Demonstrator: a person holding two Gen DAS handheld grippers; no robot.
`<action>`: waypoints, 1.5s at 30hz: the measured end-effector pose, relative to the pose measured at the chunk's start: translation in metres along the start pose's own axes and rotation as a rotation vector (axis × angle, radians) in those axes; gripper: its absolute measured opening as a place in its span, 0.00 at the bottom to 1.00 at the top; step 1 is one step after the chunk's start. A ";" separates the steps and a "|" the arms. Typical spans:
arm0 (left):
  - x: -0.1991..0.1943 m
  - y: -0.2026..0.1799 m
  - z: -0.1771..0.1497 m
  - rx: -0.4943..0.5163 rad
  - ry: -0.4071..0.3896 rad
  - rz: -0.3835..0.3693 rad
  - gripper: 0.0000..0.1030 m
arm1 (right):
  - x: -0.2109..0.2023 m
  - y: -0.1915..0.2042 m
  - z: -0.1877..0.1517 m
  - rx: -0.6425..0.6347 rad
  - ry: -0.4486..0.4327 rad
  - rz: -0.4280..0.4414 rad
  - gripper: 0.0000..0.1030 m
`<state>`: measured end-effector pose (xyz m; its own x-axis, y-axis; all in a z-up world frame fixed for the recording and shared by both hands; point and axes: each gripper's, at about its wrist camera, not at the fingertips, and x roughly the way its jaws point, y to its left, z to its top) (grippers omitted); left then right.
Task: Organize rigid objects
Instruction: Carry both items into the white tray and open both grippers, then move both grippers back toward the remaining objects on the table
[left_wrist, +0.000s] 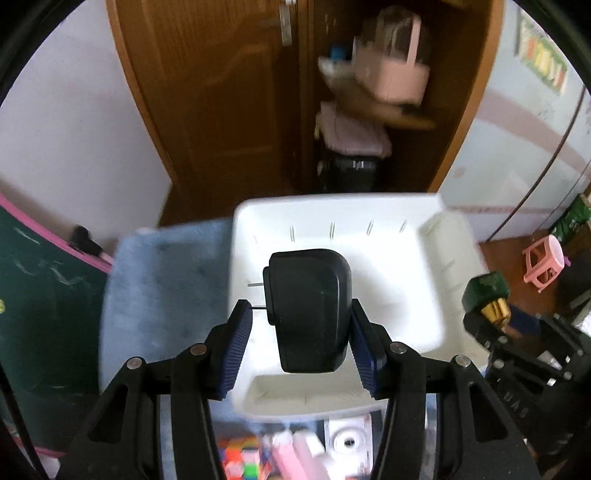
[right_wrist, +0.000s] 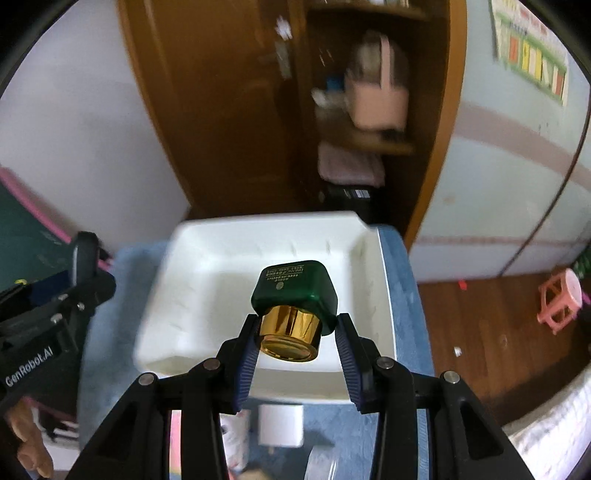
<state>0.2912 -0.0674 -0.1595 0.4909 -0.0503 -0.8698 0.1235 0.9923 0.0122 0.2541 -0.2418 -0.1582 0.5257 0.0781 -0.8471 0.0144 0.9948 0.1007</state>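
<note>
left gripper (left_wrist: 301, 332) jaws clamp black charger (left_wrist: 308, 310) | right gripper (right_wrist: 295, 343) jaws clamp green bottle (right_wrist: 293, 295) | background blurred

Left gripper (left_wrist: 301, 332) clamps a black power adapter (left_wrist: 308, 308), 2 prongs sticking out left, above white plastic bin (left_wrist: 428, 221). Bin sits on blue mat (left_wrist: 166, 280). Right gripper (left_wrist: 491, 314) with green gold-capped bottle (left_wrist: 487, 293) beside bin's right edge.

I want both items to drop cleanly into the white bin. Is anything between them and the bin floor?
Nothing visible. The black plug in the left gripper and the green bottle in the right gripper both hang over the white bin, and the floor below them looks bare.
</note>
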 end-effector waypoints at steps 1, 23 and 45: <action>0.014 -0.001 0.001 0.001 0.022 -0.006 0.54 | 0.020 -0.002 -0.001 0.013 0.035 -0.006 0.40; 0.117 -0.013 -0.015 -0.011 0.281 -0.064 0.78 | 0.144 -0.001 -0.011 0.085 0.294 -0.014 0.67; -0.094 0.008 -0.012 -0.021 -0.083 -0.019 0.78 | -0.052 0.008 -0.010 -0.028 -0.020 0.104 0.74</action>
<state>0.2355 -0.0531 -0.0837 0.5583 -0.0776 -0.8260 0.1158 0.9932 -0.0151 0.2180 -0.2370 -0.1183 0.5399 0.1800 -0.8223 -0.0647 0.9828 0.1727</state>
